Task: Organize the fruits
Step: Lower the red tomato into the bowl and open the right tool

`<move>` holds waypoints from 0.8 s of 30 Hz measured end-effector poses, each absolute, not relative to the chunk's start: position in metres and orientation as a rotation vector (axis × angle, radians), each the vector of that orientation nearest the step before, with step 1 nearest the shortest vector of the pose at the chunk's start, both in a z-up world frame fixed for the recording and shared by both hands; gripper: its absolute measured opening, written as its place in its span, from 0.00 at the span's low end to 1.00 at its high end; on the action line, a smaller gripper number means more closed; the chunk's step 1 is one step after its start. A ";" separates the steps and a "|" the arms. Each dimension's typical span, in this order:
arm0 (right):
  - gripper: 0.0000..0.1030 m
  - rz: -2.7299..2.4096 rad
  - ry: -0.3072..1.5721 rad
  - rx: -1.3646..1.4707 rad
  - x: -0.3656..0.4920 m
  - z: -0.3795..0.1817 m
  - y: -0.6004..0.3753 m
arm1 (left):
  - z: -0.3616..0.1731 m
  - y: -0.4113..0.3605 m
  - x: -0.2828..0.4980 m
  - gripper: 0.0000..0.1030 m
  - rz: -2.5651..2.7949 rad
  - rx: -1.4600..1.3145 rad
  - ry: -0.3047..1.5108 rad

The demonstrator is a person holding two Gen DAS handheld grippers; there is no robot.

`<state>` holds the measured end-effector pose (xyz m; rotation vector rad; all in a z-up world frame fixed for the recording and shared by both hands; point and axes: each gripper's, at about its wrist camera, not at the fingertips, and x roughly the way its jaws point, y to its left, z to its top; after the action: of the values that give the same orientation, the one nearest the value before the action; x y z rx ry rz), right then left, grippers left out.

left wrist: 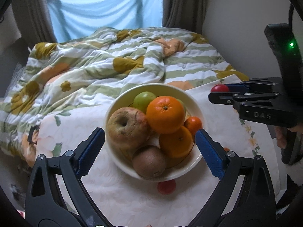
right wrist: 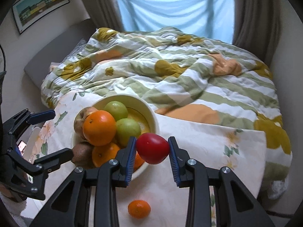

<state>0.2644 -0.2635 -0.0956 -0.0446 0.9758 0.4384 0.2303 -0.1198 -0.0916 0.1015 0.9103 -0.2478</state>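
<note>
A cream bowl [left wrist: 121, 162] [right wrist: 151, 111] on a floral cloth holds an apple [left wrist: 126, 128], oranges [left wrist: 165, 114], green fruits [right wrist: 127, 129], a kiwi [left wrist: 148, 161] and a small mandarin [left wrist: 193, 124]. My left gripper [left wrist: 149, 149] is open, its blue pads on either side of the bowl's near half. My right gripper [right wrist: 152, 151] is shut on a red tomato [right wrist: 152, 148] and holds it above the cloth just right of the bowl; it shows at the right of the left wrist view [left wrist: 219, 91]. A loose mandarin [right wrist: 139, 208] lies on the cloth below the tomato.
A small red-orange fruit [left wrist: 166, 187] lies on the cloth just in front of the bowl. A rumpled striped quilt [right wrist: 170, 71] covers the bed behind. Curtains and a blue-draped window [right wrist: 176, 5] stand at the back.
</note>
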 end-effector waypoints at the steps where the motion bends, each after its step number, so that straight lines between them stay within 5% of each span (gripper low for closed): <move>1: 0.30 0.450 0.975 -0.051 0.266 -0.098 -0.262 | -0.093 -0.118 0.229 1.00 -0.242 0.092 0.911; 16: 0.30 0.511 0.961 -0.173 0.276 -0.129 -0.242 | -0.120 -0.092 0.220 1.00 -0.187 0.021 0.958; 18: 0.43 0.512 0.954 -0.175 0.274 -0.129 -0.242 | -0.122 -0.091 0.220 1.00 -0.189 0.026 0.961; 20: 0.79 0.501 0.943 -0.178 0.271 -0.127 -0.242 | -0.121 -0.091 0.219 1.00 -0.190 0.025 0.960; 24: 0.88 0.465 0.908 -0.179 0.263 -0.120 -0.245 | -0.120 -0.088 0.219 1.00 -0.188 0.025 0.955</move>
<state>0.2634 -0.2454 -0.1202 -0.1791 0.9079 0.4646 0.2186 -0.0878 -0.1195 0.0253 0.9549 -0.1879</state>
